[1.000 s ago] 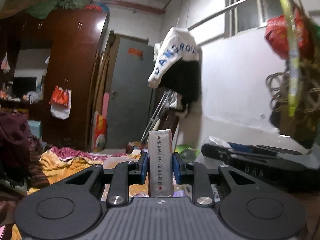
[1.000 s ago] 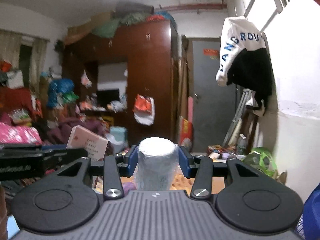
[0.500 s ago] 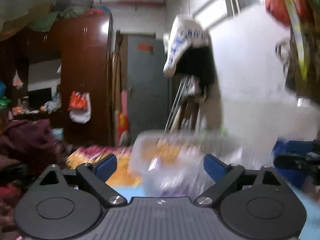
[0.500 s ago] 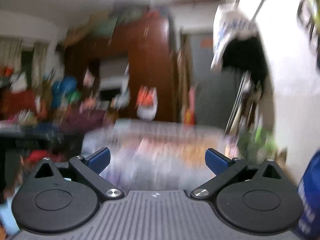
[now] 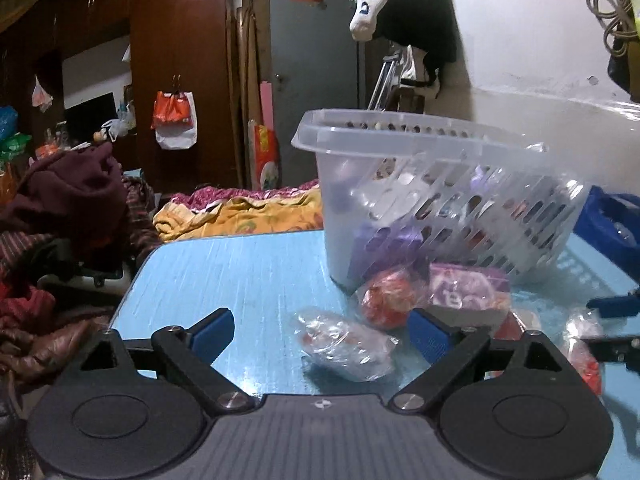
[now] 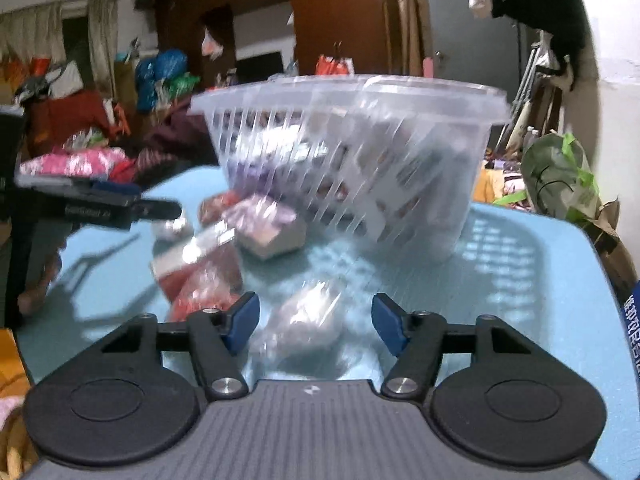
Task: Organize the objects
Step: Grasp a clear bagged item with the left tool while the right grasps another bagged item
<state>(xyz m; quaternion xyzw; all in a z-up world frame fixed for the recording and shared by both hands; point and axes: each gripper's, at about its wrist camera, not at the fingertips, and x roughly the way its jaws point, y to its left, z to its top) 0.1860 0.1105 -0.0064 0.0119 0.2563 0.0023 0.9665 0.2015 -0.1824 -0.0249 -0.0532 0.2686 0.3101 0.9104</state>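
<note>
1. Left hand-held gripper [image 5: 322, 332]: jaws wide, holding nothing. A clear packet [image 5: 344, 344] lies on the worktop [image 5: 224, 276] at 12 o'clock, between the fingers, long axis running 10 to 4 o'clock.
2. Right hand-held gripper [image 6: 316, 322]: jaws closing around a pale packet [image 6: 300, 320], pads not yet touching.
3. Basket [image 5: 420, 184] stands at 1 o'clock, beyond both.
</note>
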